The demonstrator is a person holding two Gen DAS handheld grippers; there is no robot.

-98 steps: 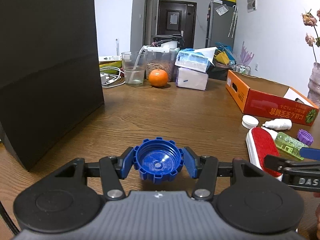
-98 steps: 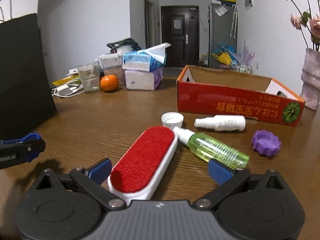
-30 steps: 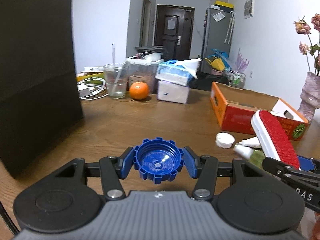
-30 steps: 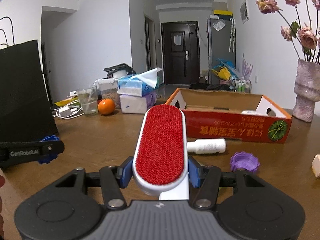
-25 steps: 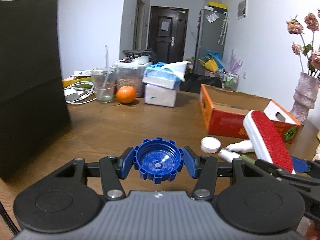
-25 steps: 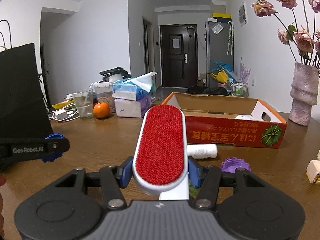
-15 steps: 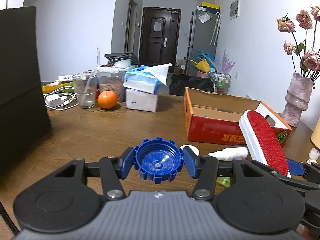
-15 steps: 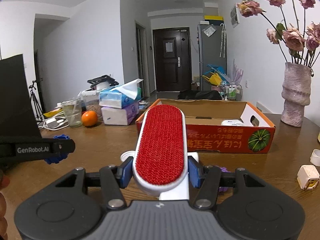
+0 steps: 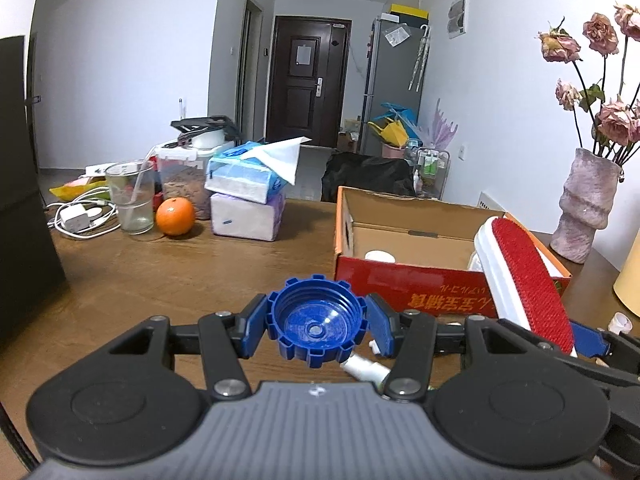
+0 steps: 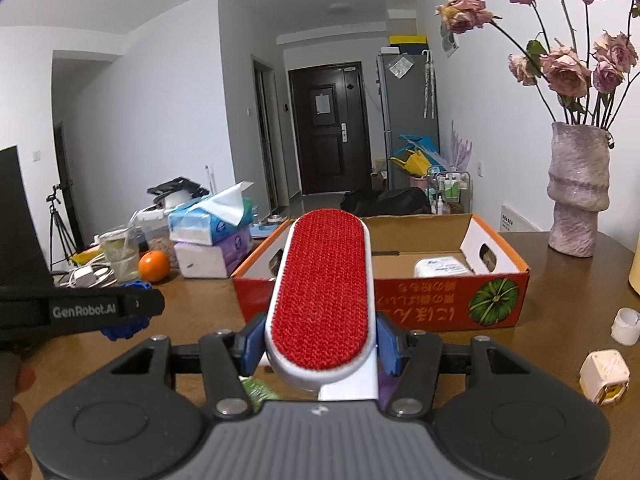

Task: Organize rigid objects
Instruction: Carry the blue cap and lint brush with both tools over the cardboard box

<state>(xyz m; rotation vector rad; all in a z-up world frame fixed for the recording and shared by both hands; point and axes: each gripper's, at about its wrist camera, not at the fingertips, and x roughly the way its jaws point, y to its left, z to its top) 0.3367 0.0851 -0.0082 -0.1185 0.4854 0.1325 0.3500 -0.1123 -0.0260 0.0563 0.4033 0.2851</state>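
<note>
The left gripper was clamped on a blue cap, its blue pads pressed to the cap's notched rim on either side. The cap's hollow side faced up and back toward the camera, and it hung above the wooden table, short of the red cardboard box.

The right gripper held a lint brush by the near end of its white body, jaws closed narrow against its two sides. The brush's long axis ran straight forward along the fingers, red bristle face up, far rounded end pointing at the open box and overlapping its near wall in that view. From the left wrist camera the same brush slanted up and away at the right, its tip over the box's near right corner.

Inside the box lay a white packet. A small white bottle lay on the table under the left fingers. An orange and stacked tissue packs sat farther back, and a vase stood to the box's right.
</note>
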